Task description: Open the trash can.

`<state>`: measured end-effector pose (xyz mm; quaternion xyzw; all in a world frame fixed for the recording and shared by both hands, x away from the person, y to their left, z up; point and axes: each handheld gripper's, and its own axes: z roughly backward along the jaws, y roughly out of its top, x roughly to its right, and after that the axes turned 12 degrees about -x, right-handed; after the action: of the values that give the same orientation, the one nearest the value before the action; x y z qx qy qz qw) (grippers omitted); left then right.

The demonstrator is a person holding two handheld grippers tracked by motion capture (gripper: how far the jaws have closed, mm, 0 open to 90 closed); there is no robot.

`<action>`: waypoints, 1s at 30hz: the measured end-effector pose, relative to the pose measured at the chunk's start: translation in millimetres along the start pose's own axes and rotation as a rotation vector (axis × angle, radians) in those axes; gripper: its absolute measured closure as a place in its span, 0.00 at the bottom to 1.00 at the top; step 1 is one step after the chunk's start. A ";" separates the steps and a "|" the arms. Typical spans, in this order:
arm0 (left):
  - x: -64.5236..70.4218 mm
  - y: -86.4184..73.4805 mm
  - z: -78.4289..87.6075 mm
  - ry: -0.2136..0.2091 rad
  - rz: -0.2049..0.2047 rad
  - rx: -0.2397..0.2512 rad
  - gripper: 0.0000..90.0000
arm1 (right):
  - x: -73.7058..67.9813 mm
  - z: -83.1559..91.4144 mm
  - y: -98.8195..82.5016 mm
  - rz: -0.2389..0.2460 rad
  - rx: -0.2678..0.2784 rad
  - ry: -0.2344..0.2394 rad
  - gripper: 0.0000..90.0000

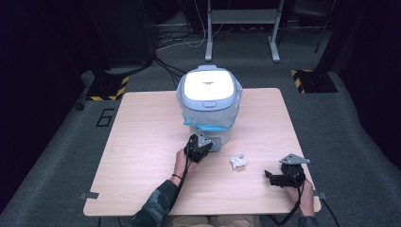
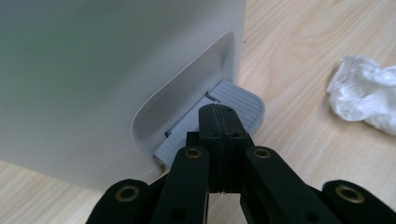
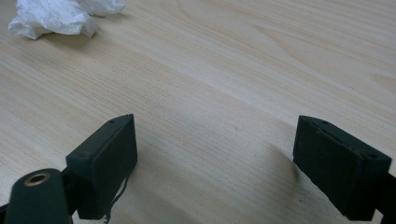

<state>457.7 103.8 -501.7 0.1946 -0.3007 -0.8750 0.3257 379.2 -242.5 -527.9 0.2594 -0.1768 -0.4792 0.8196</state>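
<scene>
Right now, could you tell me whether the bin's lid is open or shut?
Shut: the white lid lies flat on the bin, though the left gripper is at its pedal.

**Inspector:** Your bin [image 1: 209, 97] stands on the table [image 1: 142, 137], at the middle of its far half, with a liner bag [image 1: 208, 124] hanging over its front. Its pedal [image 2: 233, 100] sits at the near base.

**Operator:** And my grippers?

**Inspector:** Your left gripper [image 2: 219, 122] is on that pedal, directly in front of the bin. A crumpled tissue [image 1: 238, 161] lies just right of it. Your right gripper [image 1: 272, 177] rests near the table's near right corner, right of the tissue and apart from it.
</scene>
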 end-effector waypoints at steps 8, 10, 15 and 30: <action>5.6 -1.8 -4.8 0.061 -0.027 0.003 1.00 | -0.1 0.0 -0.1 0.001 0.001 -0.001 0.14; 5.8 -2.9 -5.4 0.059 -0.016 0.004 1.00 | -0.3 0.0 0.0 0.000 0.001 -0.002 0.14; 6.0 -4.5 -8.2 0.060 -0.038 -0.008 1.00 | -0.3 0.0 0.0 0.001 0.001 -0.002 0.14; 4.3 -15.8 -17.2 0.028 0.007 0.029 1.00 | 0.1 0.0 0.1 0.000 -0.002 0.003 0.14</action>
<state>456.8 103.6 -525.5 0.2105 -0.3096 -0.8666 0.3300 379.3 -242.5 -527.8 0.2591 -0.1750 -0.4791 0.8202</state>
